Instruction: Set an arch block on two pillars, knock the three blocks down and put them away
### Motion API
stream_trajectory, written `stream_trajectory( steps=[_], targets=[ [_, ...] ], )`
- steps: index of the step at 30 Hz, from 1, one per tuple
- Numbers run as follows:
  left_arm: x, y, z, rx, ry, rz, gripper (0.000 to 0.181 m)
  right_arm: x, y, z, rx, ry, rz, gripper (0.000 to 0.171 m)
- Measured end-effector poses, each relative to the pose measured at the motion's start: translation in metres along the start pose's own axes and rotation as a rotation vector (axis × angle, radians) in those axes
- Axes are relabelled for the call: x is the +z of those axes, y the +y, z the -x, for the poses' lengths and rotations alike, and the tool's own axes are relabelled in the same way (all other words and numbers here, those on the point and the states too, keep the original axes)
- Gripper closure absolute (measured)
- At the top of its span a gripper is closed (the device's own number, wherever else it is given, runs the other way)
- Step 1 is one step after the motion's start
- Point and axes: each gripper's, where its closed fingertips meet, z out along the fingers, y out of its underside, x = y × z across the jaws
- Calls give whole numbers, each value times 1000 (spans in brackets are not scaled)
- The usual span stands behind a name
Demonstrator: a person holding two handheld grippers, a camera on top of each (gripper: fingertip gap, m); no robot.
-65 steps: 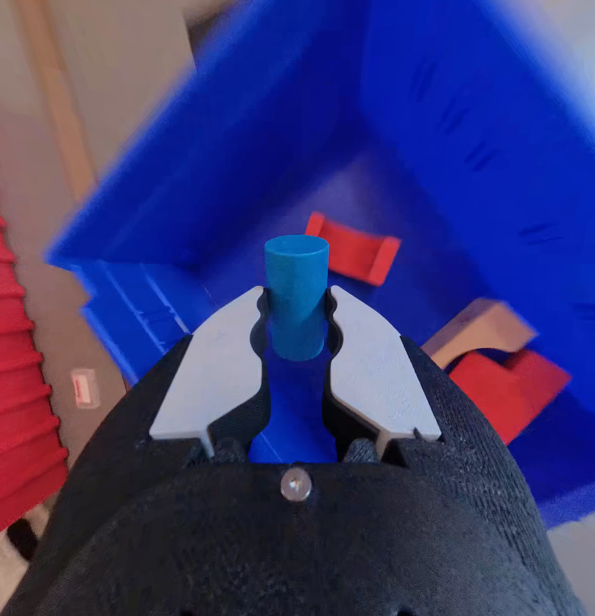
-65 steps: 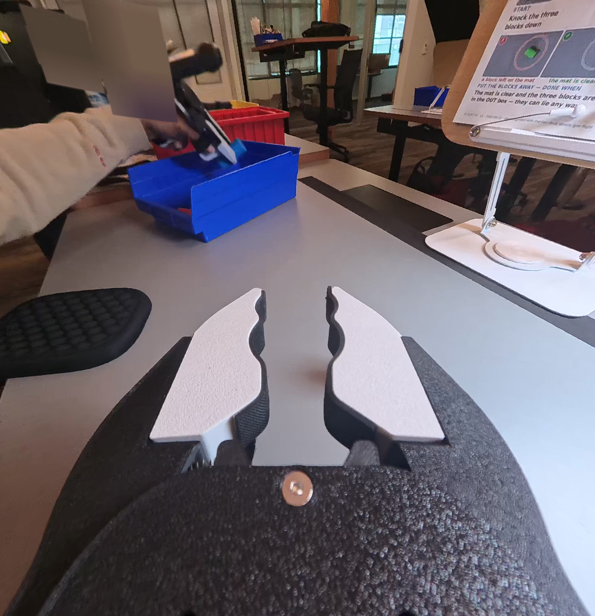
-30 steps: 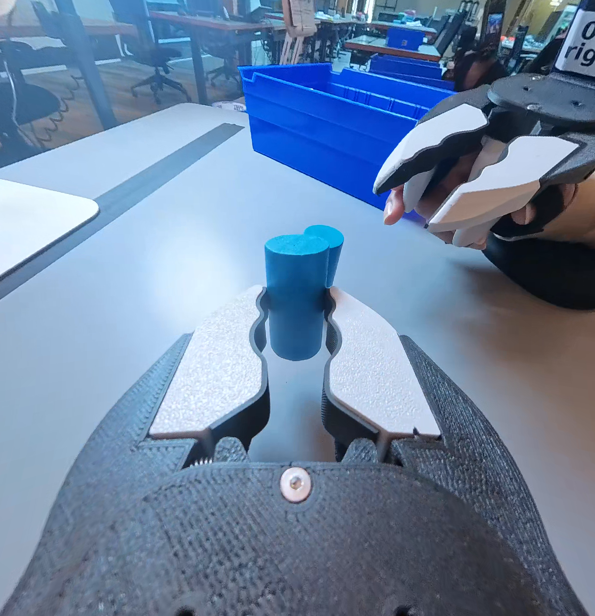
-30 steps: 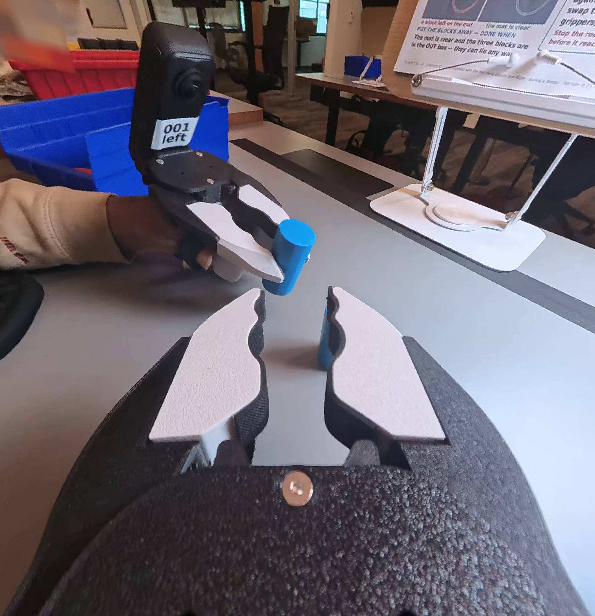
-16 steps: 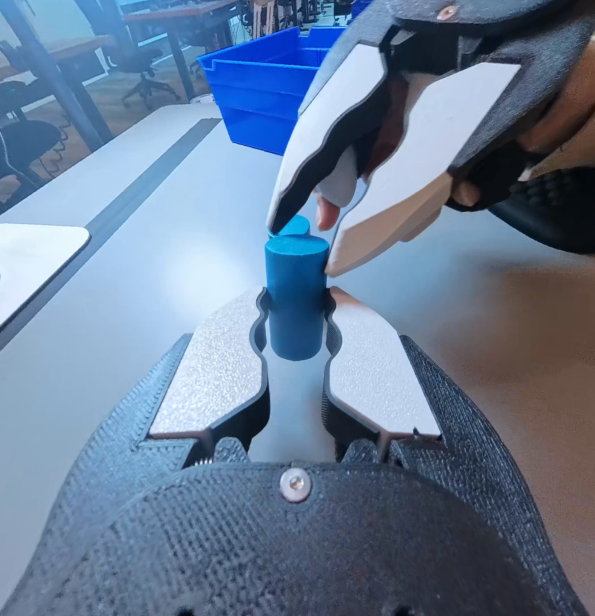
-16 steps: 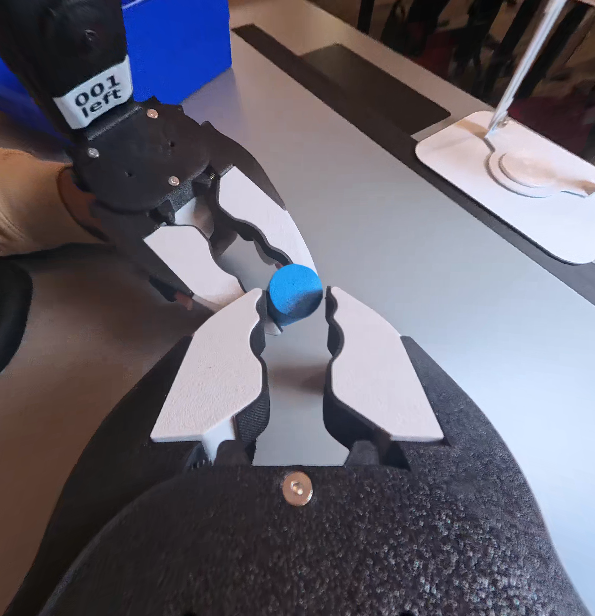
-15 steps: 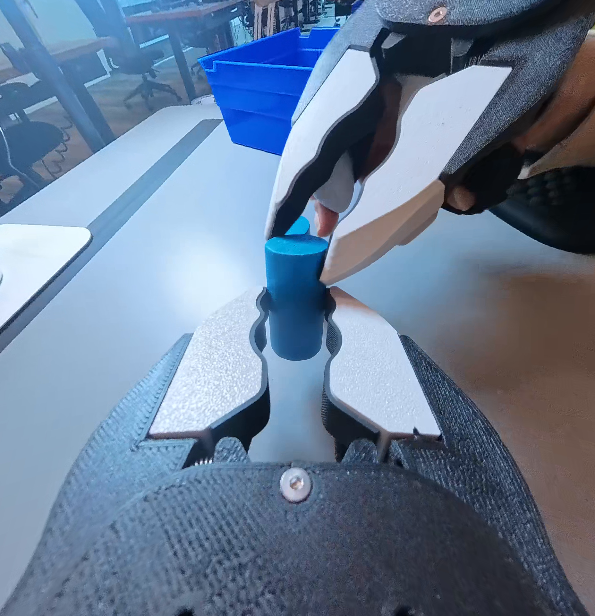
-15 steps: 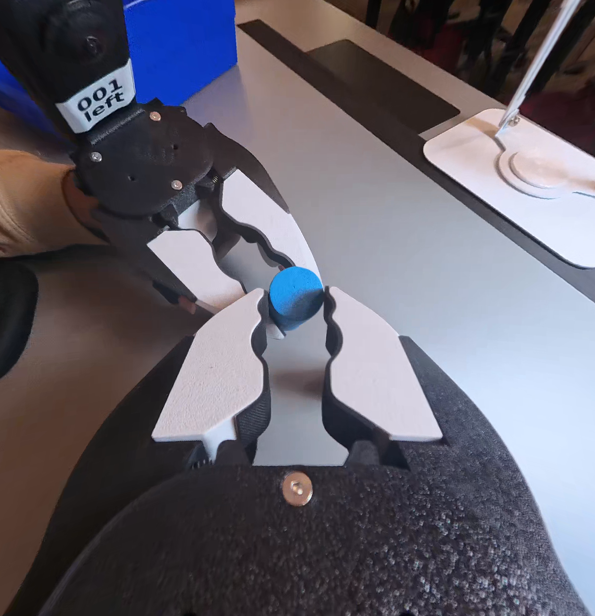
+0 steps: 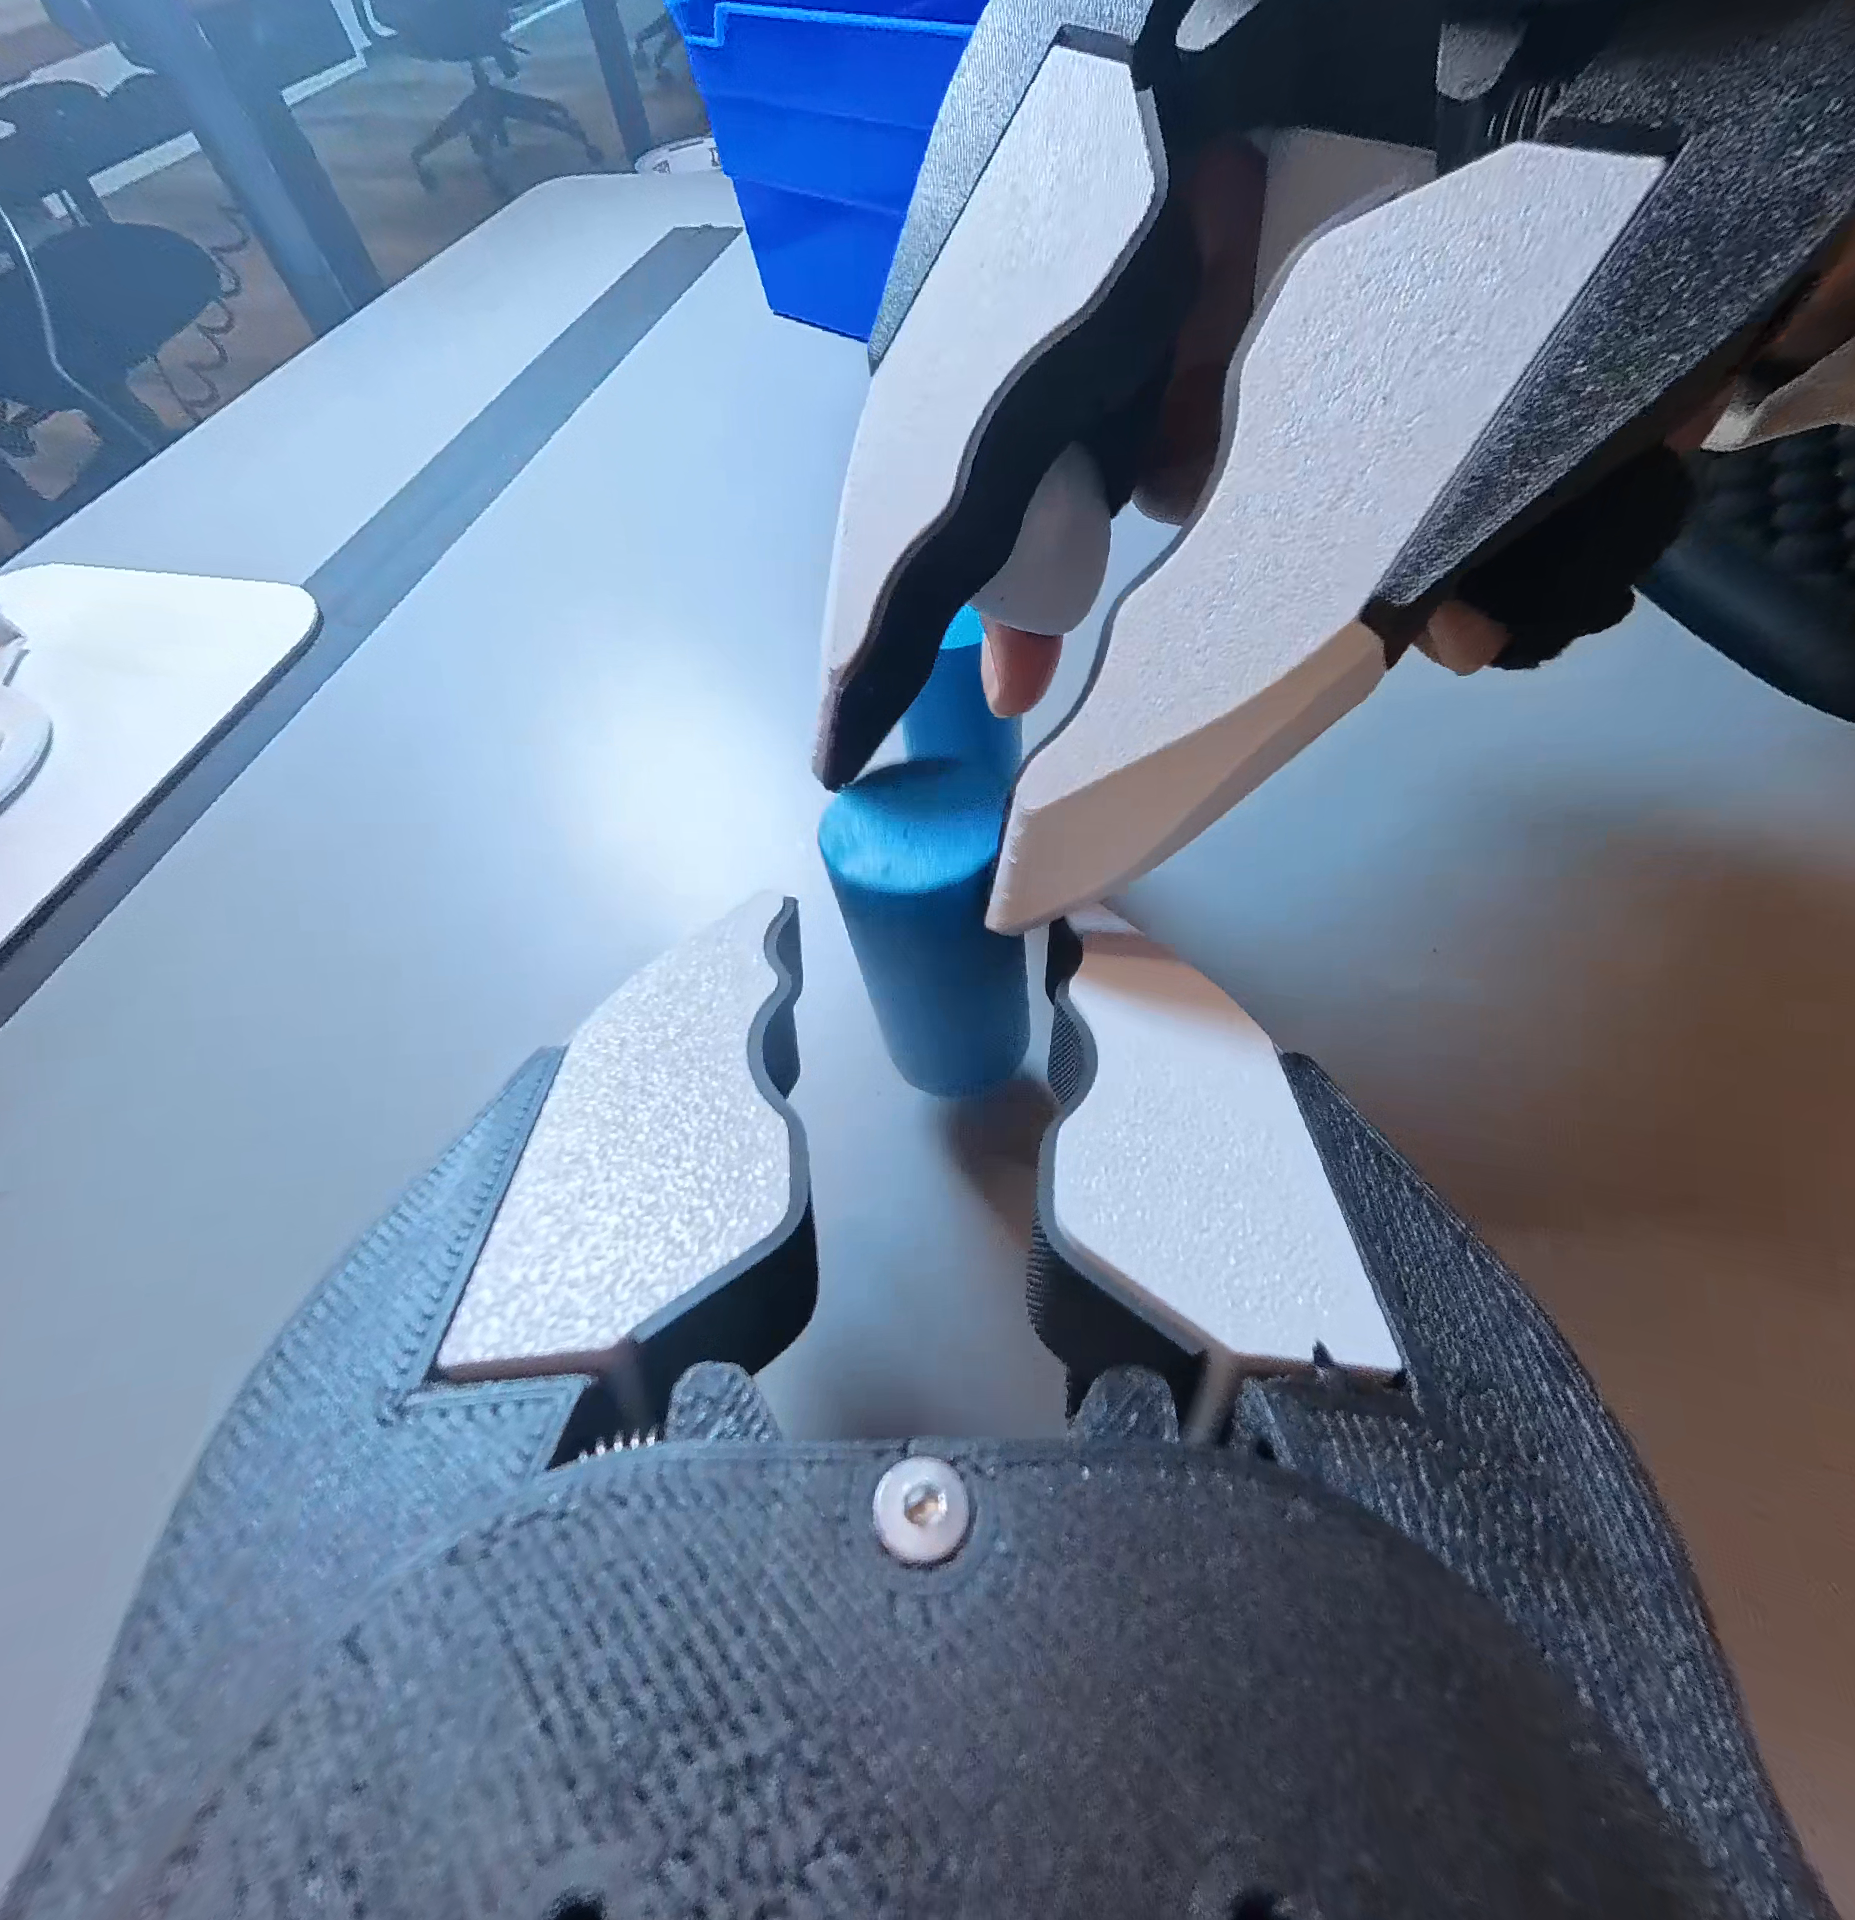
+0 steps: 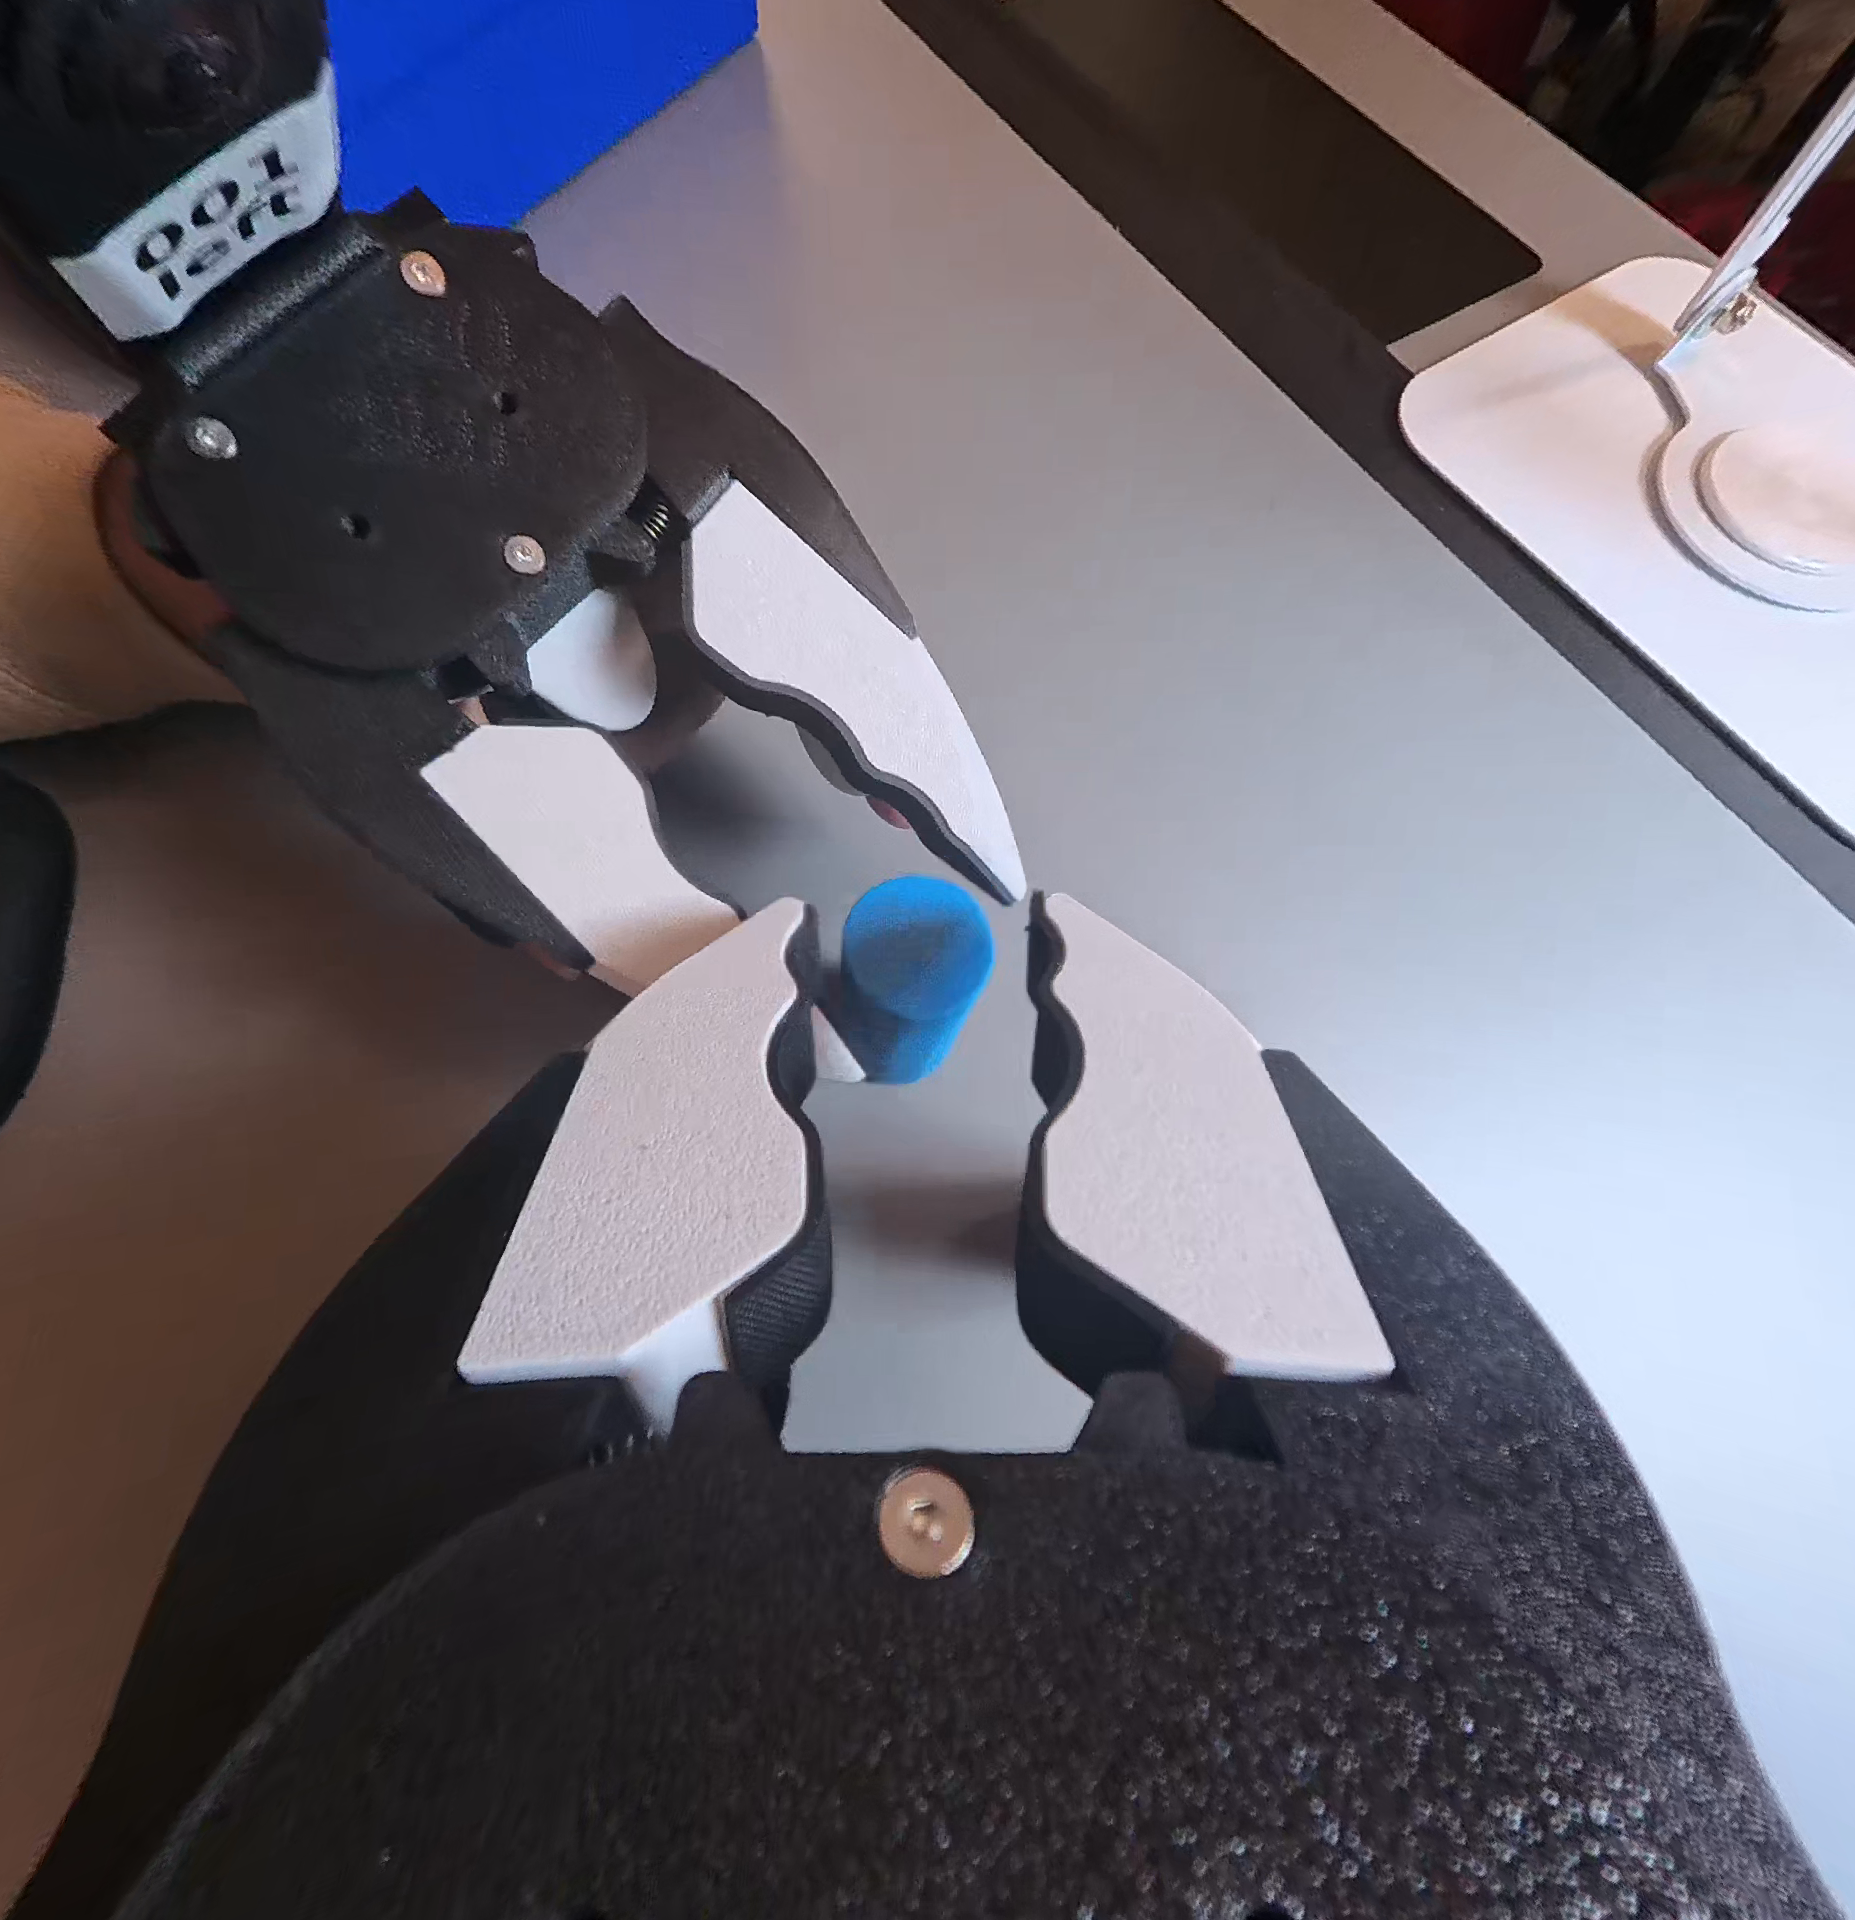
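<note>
A blue cylinder block (image 9: 923,966) stands upright on the grey table (image 9: 383,935); it also shows in the right wrist view (image 10: 918,982). My left gripper (image 9: 918,925) is open, with one finger on each side of the block's lower half. My right gripper (image 10: 918,914) is open and comes down from above, its tips (image 9: 918,842) on either side of the block's top. A second blue cylinder (image 9: 959,696) stands just behind the first, mostly hidden by the right gripper. The left gripper (image 10: 923,977) shows from above in the right wrist view. No arch block is in view.
A blue bin (image 9: 819,156) stands at the far side of the table, also visible in the right wrist view (image 10: 538,94). A white stand base (image 10: 1629,540) sits beyond a dark strip (image 9: 487,416). A black textured pad (image 10: 9,935) lies near the table edge. Left and right tips are no more than a few centimetres apart.
My left gripper carried the blue cylinder from the bin to the table, set it beside the second cylinder, and has now opened. My right gripper came down over the block's top.
</note>
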Motion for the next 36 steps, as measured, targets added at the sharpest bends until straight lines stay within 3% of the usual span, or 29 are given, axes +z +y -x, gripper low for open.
stream_trajectory(
  steps=[8,14,17,19,26,36],
  targets=[
    [1,7,4,-3,-38,30,147,-33,-13,-26,49,47,-144,127],
    [-1,9,15,-28,-87,37,147,-37,39,-47,48,104,76,116],
    [-3,10,18,-38,-98,38,147,-25,57,-49,12,138,137,121],
    [-4,10,18,-38,-106,42,147,-20,57,-51,13,141,110,138],
    [-17,10,8,-25,-84,72,148,-24,32,-24,-20,8,-44,138],
    [-24,16,-7,-28,-70,122,148,-16,46,-6,-85,-57,37,138]
  ],
)
